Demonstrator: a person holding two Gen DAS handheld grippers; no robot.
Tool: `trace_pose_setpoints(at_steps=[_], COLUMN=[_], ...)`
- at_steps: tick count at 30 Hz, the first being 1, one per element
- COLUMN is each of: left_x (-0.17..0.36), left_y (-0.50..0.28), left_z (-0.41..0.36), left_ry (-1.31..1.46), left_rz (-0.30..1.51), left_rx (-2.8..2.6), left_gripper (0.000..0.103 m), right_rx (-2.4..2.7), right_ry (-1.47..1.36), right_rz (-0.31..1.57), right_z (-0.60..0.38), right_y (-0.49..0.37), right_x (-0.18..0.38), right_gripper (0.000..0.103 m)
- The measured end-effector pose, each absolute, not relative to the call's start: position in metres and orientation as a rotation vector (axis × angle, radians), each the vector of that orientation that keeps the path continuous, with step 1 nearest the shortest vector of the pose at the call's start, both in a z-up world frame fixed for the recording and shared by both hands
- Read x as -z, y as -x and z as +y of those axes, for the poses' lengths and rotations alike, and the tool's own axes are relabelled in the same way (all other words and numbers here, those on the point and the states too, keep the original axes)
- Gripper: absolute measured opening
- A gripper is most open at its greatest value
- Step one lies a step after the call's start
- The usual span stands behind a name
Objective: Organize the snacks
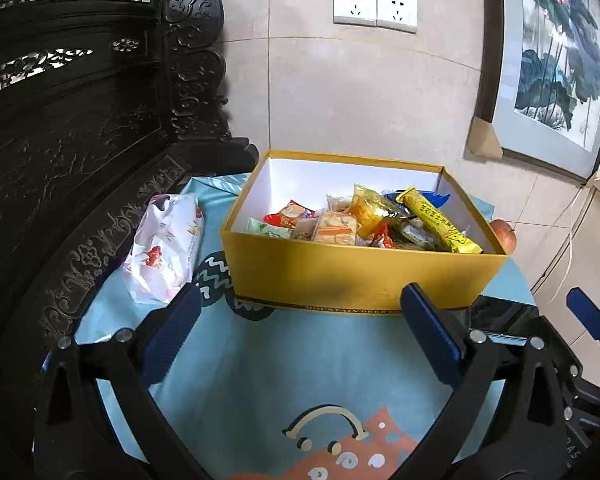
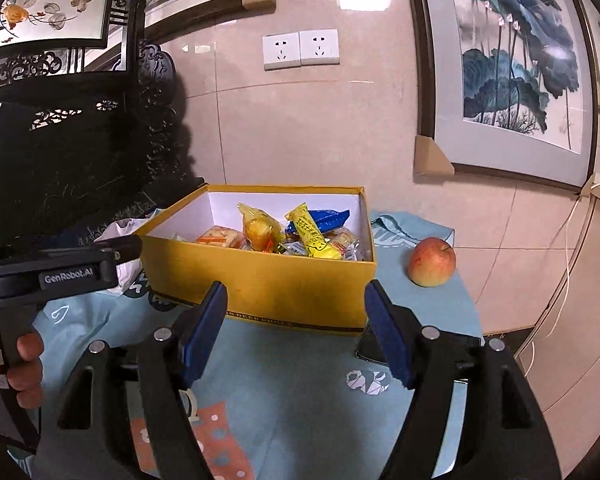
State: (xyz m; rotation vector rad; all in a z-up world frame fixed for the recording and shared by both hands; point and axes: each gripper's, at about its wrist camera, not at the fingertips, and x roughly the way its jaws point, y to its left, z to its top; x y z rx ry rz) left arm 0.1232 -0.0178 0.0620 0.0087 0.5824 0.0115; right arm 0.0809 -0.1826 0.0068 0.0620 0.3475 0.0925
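A yellow box point(image 1: 356, 272) stands on the light blue cloth, holding several wrapped snacks, among them a long yellow bar point(image 1: 440, 222). It also shows in the right wrist view point(image 2: 260, 280) with the same bar point(image 2: 312, 234). My left gripper point(image 1: 300, 316) is open and empty, just in front of the box. My right gripper point(image 2: 296, 312) is open and empty, also just in front of the box. A white flowered packet point(image 1: 166, 248) lies on the cloth left of the box. A red-yellow apple point(image 2: 432, 262) sits right of the box.
A dark carved wooden cabinet point(image 1: 80, 140) rises at the left. A tiled wall with sockets point(image 1: 374, 6) and framed paintings point(image 2: 512, 68) stands behind. A dark phone point(image 2: 370, 348) lies at the box's front right corner. The left gripper's body point(image 2: 52, 276) is at the left.
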Motion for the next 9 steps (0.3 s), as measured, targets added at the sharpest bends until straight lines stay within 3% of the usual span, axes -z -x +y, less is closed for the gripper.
trace_pose_setpoints(at_steps=[9], left_x=[-0.065], left_y=[-0.110], left_z=[-0.015], left_ry=[-0.016], left_rz=[0.570], left_rx=[-0.017], left_gripper=[0.101], right_rx=[-0.085], right_ry=[-0.061], right_rz=[0.338], right_z=[-0.179], right_y=[-0.072], right_x=[-0.011], right_gripper=[0.073])
